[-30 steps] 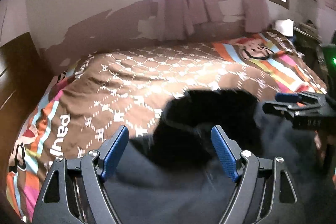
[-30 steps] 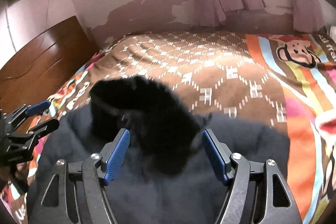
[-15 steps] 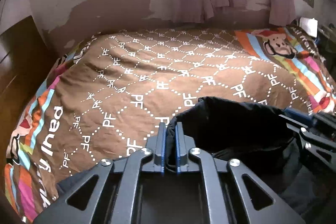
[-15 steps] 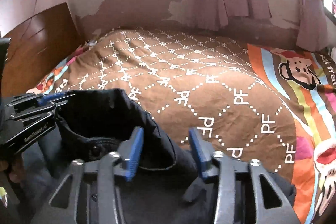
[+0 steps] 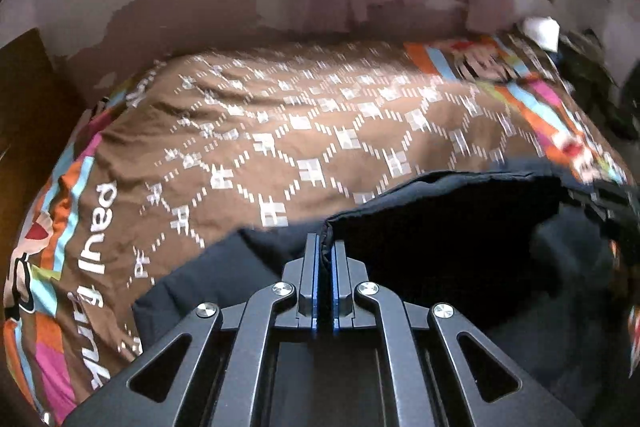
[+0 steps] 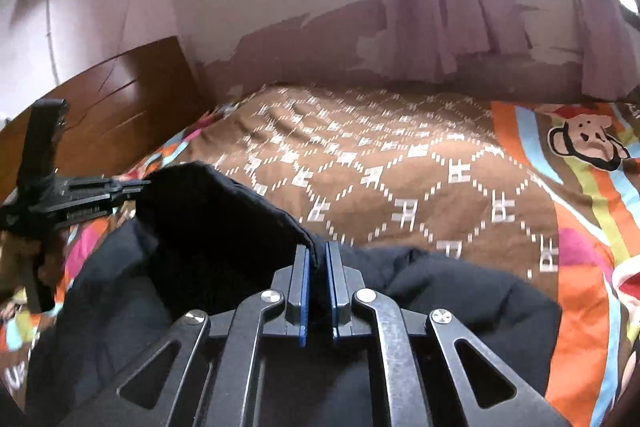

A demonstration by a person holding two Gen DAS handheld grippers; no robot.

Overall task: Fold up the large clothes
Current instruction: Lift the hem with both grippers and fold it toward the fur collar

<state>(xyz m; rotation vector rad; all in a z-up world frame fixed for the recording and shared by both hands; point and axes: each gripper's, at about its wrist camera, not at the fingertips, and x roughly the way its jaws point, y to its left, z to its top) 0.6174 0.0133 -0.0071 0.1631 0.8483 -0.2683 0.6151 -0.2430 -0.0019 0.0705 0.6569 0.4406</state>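
Observation:
A large dark navy padded garment (image 5: pixel 440 239) lies at the near side of the bed, its upper edge lifted into a standing fold. My left gripper (image 5: pixel 326 243) is shut on that edge at its left end. In the right wrist view the same garment (image 6: pixel 220 227) rises as a dark flap. My right gripper (image 6: pixel 316 251) pinches its right end, the jaws closing tight on the cloth. The left gripper (image 6: pixel 136 183) shows at the far left there, holding the flap's other corner. The right gripper (image 5: pixel 612 199) appears blurred at the right edge of the left wrist view.
The bed is spread with a brown patterned cover (image 5: pixel 280 131) with bright striped borders and a monkey print (image 6: pixel 584 139). A wooden headboard (image 6: pixel 100 107) stands at the left. Purple curtains (image 6: pixel 436 7) hang at the window on the far wall. A white object (image 5: pixel 540 31) sits beyond the bed's right end.
Both grippers went from wide open to shut on the garment's upper edge. The edge now stands lifted and stretched between them.

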